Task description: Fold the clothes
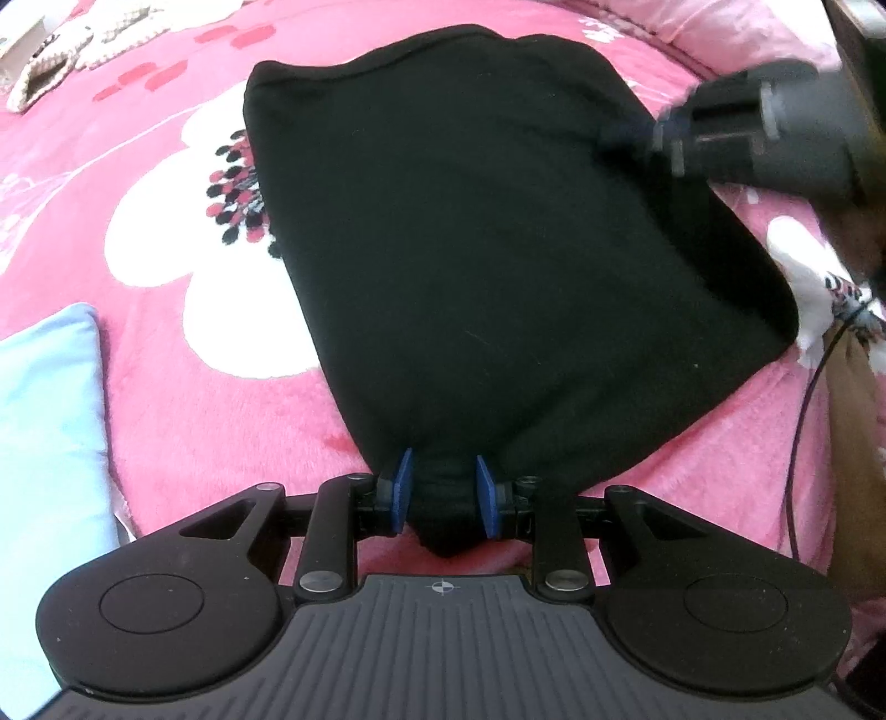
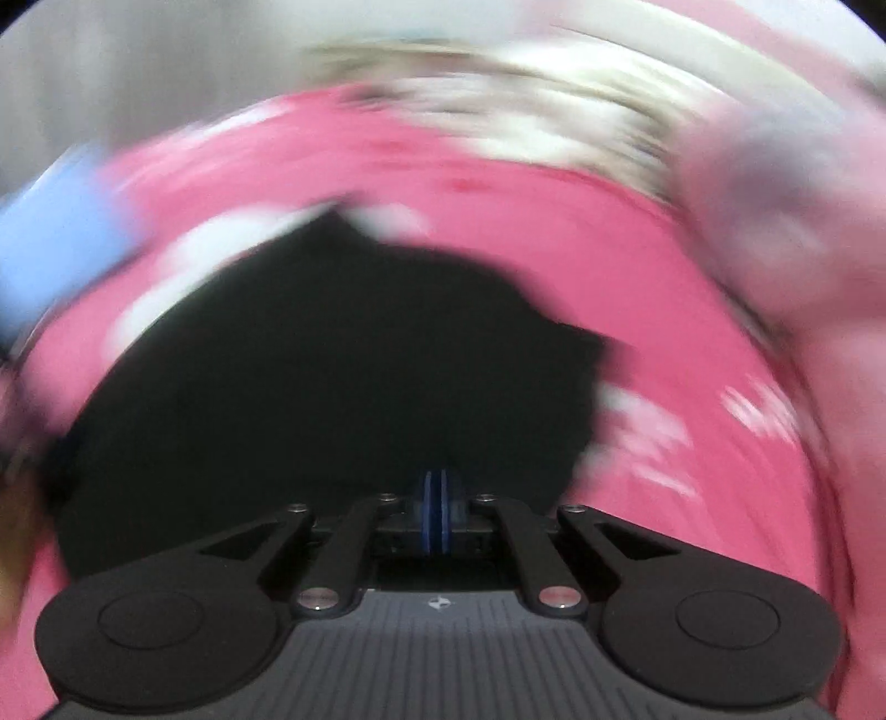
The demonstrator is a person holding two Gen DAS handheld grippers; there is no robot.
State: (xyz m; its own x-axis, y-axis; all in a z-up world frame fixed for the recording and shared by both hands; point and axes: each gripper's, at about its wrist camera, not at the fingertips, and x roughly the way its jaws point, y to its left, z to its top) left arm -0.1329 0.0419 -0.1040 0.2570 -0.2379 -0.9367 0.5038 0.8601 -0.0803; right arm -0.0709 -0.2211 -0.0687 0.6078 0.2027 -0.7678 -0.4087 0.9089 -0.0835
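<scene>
1. A black garment lies spread flat on the bed, over a pink blanket printed with large white flowers; from my left wrist view it runs from a bunched near corner out to a straight far hem
2. My left gripper has that near corner gathered between its blue pads; the jaws are clamped on the bunched black cloth, which bulges between and below them
3. My right gripper shows in the left wrist view at the garment's far right edge, blurred, its tip at or on the black cloth there; I cannot tell from that view whether it touches
4. In the right wrist view my right gripper has its two blue pads pressed together with only a thin line between them; the jaws are together, and whether any cloth is pinched in that line I cannot tell; the black garment fills the space just ahead of the tip
5. The right wrist view is heavily smeared; only the pink blanket around the garment and a light blue patch at the left edge can be made out
6. A light blue pillow lies on the bed to the left of the garment, apart from it; a cream knitted item lies far off at the top left; a thin dark cable hangs at the right edge of the bed
</scene>
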